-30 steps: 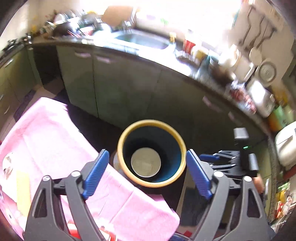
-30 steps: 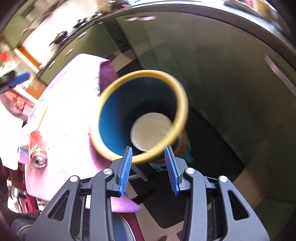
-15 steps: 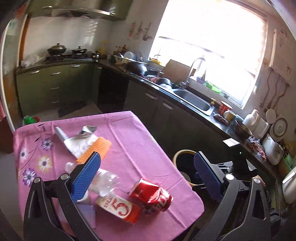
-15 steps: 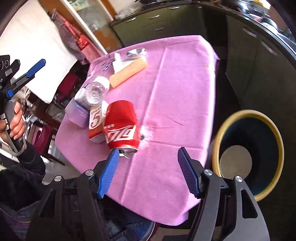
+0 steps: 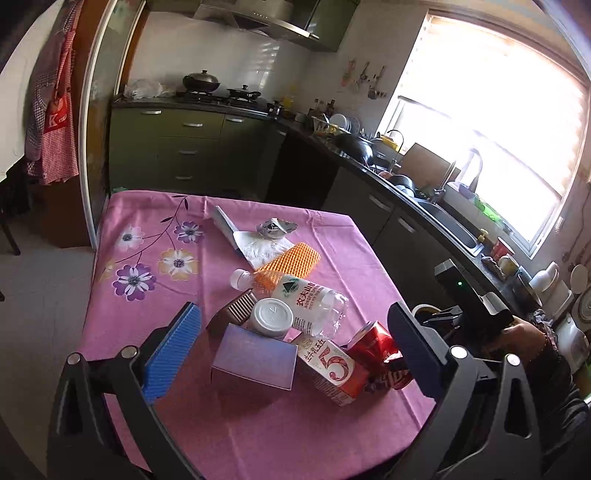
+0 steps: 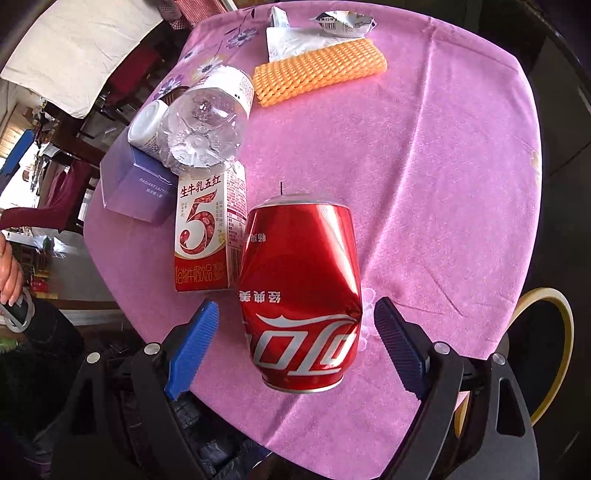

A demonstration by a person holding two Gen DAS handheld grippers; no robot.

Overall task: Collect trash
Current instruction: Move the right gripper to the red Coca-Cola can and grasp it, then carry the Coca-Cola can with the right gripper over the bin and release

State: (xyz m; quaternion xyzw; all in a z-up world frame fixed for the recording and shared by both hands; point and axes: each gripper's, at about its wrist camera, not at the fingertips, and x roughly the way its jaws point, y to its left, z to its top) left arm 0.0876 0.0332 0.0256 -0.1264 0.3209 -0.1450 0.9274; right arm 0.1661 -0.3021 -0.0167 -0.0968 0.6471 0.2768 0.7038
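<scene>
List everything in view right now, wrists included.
tablecloth: 1, pink, floral, over the table
cola can: 1, red, dented, lying between the right gripper's open jaws, untouched
milk drink carton: 1, red and white, lying left of the can
water bottle: 1, clear, lying on the pile
small white jar: 1, white, beside the bottle
purple box: 1, lilac, near table edge
foam sleeve: 1, orange, far side
tissue: 1, white
foil wrapper: 1, silver
trash bin: 1, yellow rim, on floor beside table
left gripper: open, empty
right gripper: jaws just been opening
</scene>
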